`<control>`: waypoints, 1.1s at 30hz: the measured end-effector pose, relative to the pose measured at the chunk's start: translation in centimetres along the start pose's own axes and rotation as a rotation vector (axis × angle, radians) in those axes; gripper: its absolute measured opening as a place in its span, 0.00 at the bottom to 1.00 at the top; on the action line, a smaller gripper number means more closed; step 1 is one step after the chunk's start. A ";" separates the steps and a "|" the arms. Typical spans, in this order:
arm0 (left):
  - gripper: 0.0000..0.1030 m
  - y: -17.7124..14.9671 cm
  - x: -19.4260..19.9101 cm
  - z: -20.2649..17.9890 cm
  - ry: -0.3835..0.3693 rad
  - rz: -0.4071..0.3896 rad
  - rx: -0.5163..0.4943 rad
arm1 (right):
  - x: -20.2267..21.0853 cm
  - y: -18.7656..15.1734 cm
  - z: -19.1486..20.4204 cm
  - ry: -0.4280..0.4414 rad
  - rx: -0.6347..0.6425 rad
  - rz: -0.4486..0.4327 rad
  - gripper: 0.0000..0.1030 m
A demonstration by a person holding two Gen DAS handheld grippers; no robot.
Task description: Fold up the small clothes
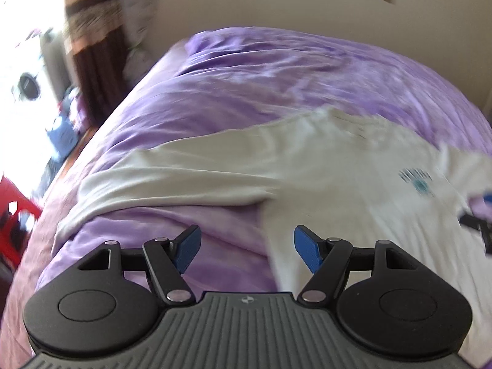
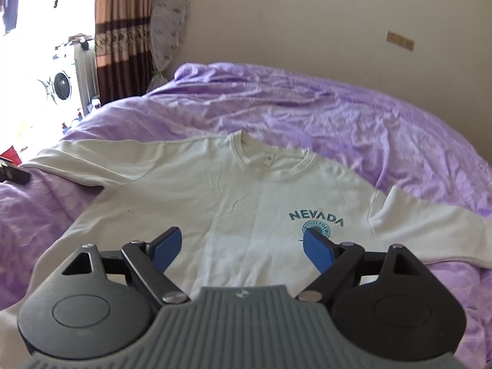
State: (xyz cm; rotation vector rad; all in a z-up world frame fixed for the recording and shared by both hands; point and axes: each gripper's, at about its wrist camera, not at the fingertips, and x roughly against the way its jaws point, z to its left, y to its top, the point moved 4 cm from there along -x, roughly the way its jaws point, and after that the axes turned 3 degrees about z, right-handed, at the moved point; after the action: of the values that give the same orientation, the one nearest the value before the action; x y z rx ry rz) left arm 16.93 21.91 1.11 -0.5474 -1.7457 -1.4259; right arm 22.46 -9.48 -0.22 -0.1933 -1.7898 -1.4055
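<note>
The pale sweatshirt [image 2: 233, 190] lay spread face-up on the purple bedspread [image 2: 353, 117], looking soft and floppy, best pinched at a sleeve cuff, while the left gripper [image 1: 247, 250] and right gripper [image 2: 243, 250] both gaped empty above it.

Pale long-sleeved sweatshirt [image 2: 240, 193], teal NEVADA print, spread flat face-up, sleeves outstretched
</note>
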 end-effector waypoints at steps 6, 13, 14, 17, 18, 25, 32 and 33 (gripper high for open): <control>0.79 1.9 -2.4 8.9 -0.076 0.036 0.263 | -5.2 1.0 0.2 0.008 -0.019 0.051 0.80; 0.79 0.5 -6.0 17.7 -0.215 0.073 0.646 | -10.0 1.4 1.0 0.015 -0.022 0.104 0.80; 0.79 0.2 -6.5 18.7 -0.243 0.068 0.709 | -10.6 1.4 1.1 0.016 -0.022 0.110 0.80; 0.79 -0.2 -8.1 21.4 -0.277 0.054 0.853 | -12.1 1.4 1.3 0.019 -0.018 0.125 0.80; 0.79 -0.2 -8.6 22.1 -0.273 0.048 0.872 | -12.6 1.2 1.4 0.021 -0.016 0.131 0.80; 0.53 0.8 -10.9 25.9 -0.183 0.014 0.970 | -14.5 0.1 1.7 0.030 0.000 0.175 0.80; 0.08 2.5 -8.4 25.4 -0.081 -0.113 0.866 | -13.8 0.2 -0.2 0.003 -0.009 0.091 0.80; 0.06 3.3 -7.3 24.4 -0.055 -0.152 0.804 | -13.6 0.4 -0.6 0.006 -0.017 0.073 0.80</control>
State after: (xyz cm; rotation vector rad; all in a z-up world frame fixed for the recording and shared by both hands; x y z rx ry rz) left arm 16.22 47.09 -3.78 -0.0158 -2.2355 -0.6880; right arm 31.72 -4.99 -9.20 -0.2602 -1.7495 -1.3686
